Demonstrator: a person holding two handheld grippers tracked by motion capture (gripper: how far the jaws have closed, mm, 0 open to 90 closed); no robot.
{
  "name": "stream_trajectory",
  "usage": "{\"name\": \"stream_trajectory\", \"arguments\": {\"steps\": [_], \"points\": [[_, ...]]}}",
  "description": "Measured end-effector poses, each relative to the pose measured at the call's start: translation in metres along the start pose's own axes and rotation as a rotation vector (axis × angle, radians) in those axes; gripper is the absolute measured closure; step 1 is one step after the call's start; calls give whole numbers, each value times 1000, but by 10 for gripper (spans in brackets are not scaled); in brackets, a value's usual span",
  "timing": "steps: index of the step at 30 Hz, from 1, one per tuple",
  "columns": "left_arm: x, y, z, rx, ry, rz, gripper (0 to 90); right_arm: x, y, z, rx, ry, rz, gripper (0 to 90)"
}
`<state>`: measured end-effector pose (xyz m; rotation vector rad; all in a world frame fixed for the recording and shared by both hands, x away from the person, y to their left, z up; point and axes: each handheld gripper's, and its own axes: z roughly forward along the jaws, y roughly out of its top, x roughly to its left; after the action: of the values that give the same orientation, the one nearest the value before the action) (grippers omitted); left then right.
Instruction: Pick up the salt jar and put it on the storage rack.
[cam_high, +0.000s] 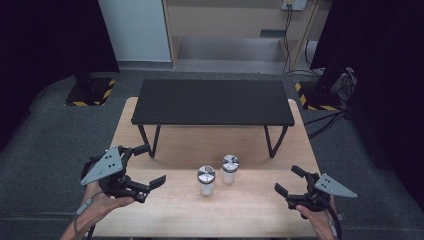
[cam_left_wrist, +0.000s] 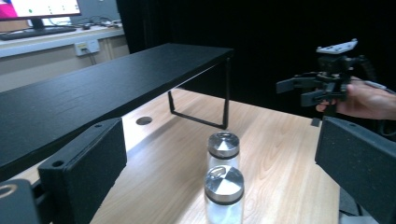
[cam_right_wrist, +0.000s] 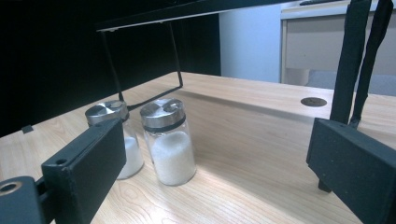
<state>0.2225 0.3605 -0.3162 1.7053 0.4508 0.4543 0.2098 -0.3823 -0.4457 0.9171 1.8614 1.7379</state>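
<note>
Hands come in at the bottom edge of the high view, each holding a pair of tongs just above the near part of the wooden tabletop (cam_high: 250, 210). The left tongs (cam_high: 145, 166) sit at lower left, jaws spread wide and holding nothing, with a grey three-cornered plate on top. The right tongs (cam_high: 291, 181) sit at lower right, jaws also wide apart and holding nothing, pointing up and left toward the middle of the frame.

Between the two pairs, near the frame's centre and slightly below it, two small glass jars with shiny metal lids stand upright just beside each other. The nearer jar (cam_high: 206, 180) is a little to the left, the farther jar (cam_high: 230, 169) a little to the right and higher in the frame. In the right gripper view both hold a white grainy fill, about half full, and the jar at centre (cam_right_wrist: 169, 141) stands clear of the black jaws, while the one left of it (cam_right_wrist: 112, 135) is partly hidden behind the left jaw.

Beyond the jars, a low black shelf (cam_high: 212, 101) on thin metal legs spans the upper middle of the tabletop. Past it lies grey floor (cam_high: 45, 130).
</note>
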Motion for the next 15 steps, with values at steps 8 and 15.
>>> {"name": "stream_trajectory", "arguments": {"steps": [8, 15], "points": [[2, -1, -1, -6, -2, 4, 5, 1, 0, 2, 6, 9, -12, 54], [2, 1, 2, 1, -5, 7, 6, 1, 0, 2, 9, 12, -10, 54]]}}
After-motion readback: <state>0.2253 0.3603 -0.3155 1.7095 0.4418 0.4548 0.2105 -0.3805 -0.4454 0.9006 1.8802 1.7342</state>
